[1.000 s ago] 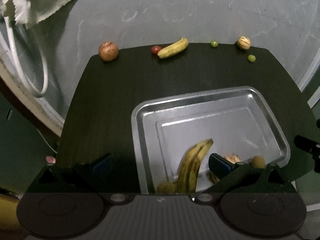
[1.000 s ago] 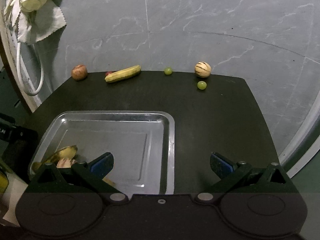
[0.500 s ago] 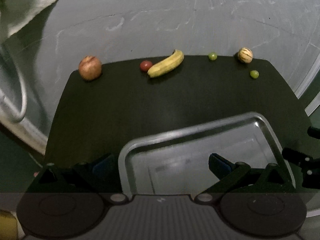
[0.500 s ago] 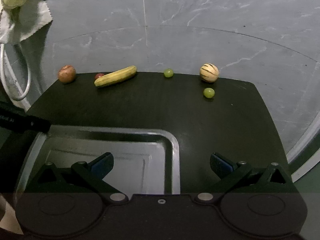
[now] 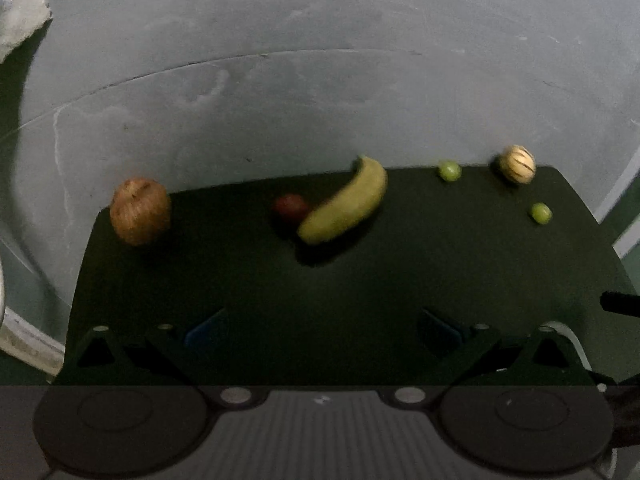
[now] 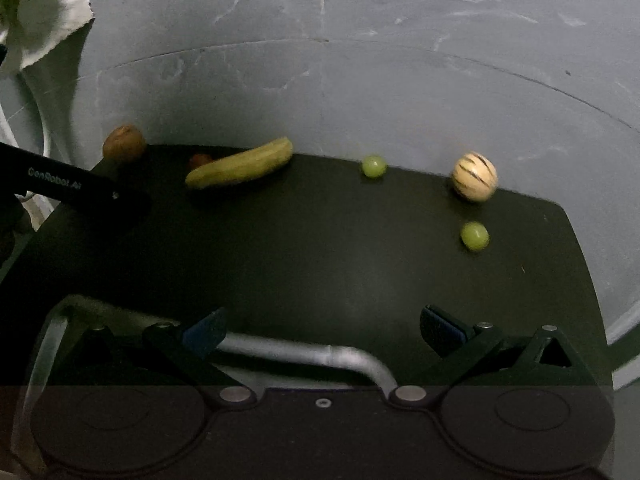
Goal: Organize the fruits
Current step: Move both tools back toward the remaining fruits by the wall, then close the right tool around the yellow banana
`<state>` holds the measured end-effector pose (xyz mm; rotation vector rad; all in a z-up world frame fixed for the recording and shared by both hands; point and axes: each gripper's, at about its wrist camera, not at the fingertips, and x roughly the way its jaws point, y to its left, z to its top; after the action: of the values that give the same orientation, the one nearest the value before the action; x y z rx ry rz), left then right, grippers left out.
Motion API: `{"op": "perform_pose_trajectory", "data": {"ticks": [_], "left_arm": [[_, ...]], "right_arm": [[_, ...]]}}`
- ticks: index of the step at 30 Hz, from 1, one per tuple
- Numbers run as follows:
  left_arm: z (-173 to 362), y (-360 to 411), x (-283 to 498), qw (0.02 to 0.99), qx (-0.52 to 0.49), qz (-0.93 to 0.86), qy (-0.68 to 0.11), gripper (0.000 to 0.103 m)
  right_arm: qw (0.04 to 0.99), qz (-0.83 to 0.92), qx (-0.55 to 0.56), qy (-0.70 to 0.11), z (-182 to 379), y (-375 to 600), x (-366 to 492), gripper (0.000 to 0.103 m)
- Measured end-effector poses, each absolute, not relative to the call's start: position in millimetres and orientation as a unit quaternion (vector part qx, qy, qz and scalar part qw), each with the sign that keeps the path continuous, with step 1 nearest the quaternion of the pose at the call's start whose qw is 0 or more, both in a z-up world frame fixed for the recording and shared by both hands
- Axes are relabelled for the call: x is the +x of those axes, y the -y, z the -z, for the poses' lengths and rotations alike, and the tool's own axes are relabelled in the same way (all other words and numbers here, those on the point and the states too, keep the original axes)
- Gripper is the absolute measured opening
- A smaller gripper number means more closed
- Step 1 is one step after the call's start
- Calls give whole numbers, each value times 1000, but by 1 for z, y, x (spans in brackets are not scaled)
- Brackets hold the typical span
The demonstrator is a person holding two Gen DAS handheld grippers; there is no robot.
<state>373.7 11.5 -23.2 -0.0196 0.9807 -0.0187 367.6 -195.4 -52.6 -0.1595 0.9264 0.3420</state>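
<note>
A: What surface is seen under the fruit?

B: A matte black table top with rounded corners (image 5: 360,280) is shown, set against a grey, chalk-marked wall (image 6: 360,80). A crumpled white cloth (image 6: 44,36) is seen at 10 o'clock in the right wrist view.

A: How are the fruits described?

B: A curved yellow-green banana (image 5: 346,202) with a smooth skin is laid along the far edge, at about 12 o'clock in the left wrist view. A small dark red round fruit (image 5: 291,207) is tucked just beside its lower end. A russet, streaked apple (image 5: 140,211) is placed at 10 o'clock, well apart from the banana. A cream ball-shaped melon with dark stripes (image 6: 475,177) is found at 2 o'clock in the right wrist view, with one small green grape (image 6: 474,235) near it and another small green grape (image 6: 374,166) at 12 o'clock on the far edge.

A: And the tray?

B: Only the rounded rim of a shiny metal tray (image 6: 304,354) is seen, at 6 o'clock in the right wrist view, close under the right gripper.

A: How are the tools set?

B: The left gripper (image 5: 320,326) is spread wide above bare table, with nothing held. The right gripper (image 6: 322,330) is likewise spread wide and nothing is held. Blue pads (image 6: 204,332) are fitted to its black fingers.
</note>
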Motion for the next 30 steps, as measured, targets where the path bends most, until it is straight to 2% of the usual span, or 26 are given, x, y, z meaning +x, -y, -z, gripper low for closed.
{"op": "perform_pose_trajectory", "data": {"ticks": [7, 15, 19, 24, 30], "left_arm": [[24, -54, 410, 888, -66, -19, -454, 102], [33, -82, 443, 885, -140, -30, -443, 102], [44, -92, 455, 873, -193, -34, -447, 102], [50, -95, 462, 872, -200, -28, -445, 99], [54, -90, 470, 870, -196, -11, -453, 87]], "right_arm": [[877, -163, -60, -448, 58, 175, 420, 102], [876, -116, 14, -467, 63, 168, 464, 102], [882, -103, 7, -460, 65, 168, 477, 102], [886, -107, -6, -451, 72, 173, 490, 95], [892, -113, -17, -437, 78, 179, 508, 85]]}}
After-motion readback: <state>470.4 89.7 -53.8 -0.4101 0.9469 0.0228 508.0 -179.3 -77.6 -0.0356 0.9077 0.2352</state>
